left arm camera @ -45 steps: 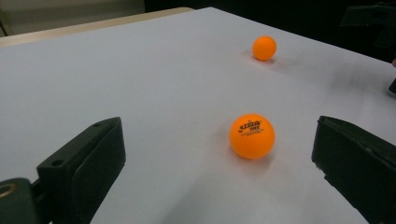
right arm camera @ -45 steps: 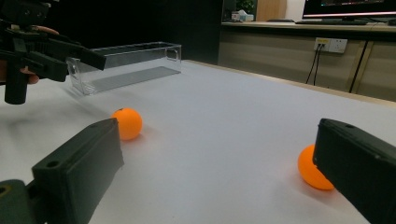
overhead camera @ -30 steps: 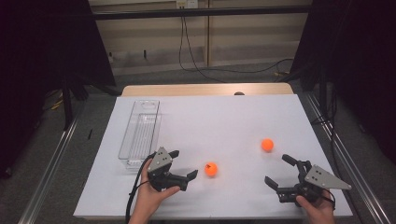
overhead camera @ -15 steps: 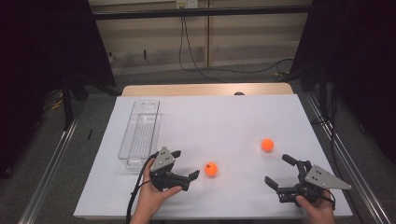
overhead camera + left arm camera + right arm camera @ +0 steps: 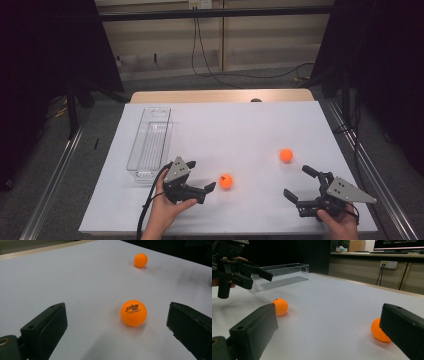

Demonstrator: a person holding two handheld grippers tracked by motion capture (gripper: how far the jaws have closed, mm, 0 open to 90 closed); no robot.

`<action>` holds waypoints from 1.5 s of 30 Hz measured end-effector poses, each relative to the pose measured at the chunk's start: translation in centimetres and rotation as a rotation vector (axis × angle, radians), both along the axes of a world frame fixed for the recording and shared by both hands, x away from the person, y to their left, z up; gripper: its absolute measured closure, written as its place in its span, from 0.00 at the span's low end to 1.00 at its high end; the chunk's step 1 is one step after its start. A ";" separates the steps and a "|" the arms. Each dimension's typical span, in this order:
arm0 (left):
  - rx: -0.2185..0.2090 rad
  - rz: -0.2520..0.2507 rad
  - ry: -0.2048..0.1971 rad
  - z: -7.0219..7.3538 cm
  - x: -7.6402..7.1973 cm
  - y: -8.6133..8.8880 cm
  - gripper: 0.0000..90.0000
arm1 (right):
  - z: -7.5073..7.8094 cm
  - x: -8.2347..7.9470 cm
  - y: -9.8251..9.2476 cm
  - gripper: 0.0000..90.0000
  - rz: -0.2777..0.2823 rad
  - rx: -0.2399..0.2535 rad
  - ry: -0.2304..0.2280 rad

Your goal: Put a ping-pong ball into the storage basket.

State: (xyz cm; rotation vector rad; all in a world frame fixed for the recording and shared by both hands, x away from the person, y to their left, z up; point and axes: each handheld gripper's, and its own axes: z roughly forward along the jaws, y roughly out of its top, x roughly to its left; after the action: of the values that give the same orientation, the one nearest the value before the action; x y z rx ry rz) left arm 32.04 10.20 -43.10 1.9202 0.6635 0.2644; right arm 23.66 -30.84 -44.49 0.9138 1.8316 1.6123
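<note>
Ping-pong ball (image 5: 226, 181) with the dark logo sits near you on the white table (image 5: 240, 130), just right of your left gripper (image 5: 206, 182), whose jaws stand wide. Centre it before closing; it rolls. Your left gripper view shows its printed lettering. Your right gripper (image 5: 299, 184), also wide, idles near the second ball (image 5: 286, 155).

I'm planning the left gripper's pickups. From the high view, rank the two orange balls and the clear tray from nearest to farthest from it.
Measured from the left gripper:
1. Near orange ball, just ahead of its open fingers, toward the table's middle.
2. Clear tray, empty, toward the left edge; its near end comes close behind the gripper.
3. Far orange ball, off on the right side, nearer the right gripper.
</note>
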 end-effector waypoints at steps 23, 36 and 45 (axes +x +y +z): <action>0.019 -0.009 0.009 -0.2 0.3 -0.9 0.04 | 0.0 0.0 0.0 0.01 0.002 0.000 -0.001; 0.024 -0.017 0.014 -0.3 0.4 -1.3 0.04 | 0.0 0.0 0.0 0.02 0.002 -0.001 -0.001; 0.021 -0.018 0.025 -0.4 0.4 -1.6 0.04 | 0.0 0.0 0.0 0.01 0.003 -0.003 -0.001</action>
State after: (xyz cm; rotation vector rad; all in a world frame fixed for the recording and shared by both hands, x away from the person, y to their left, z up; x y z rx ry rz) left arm 32.48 8.57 -43.55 1.9512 0.6620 0.2378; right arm 23.69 -30.80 -44.51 0.9088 1.8354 1.6109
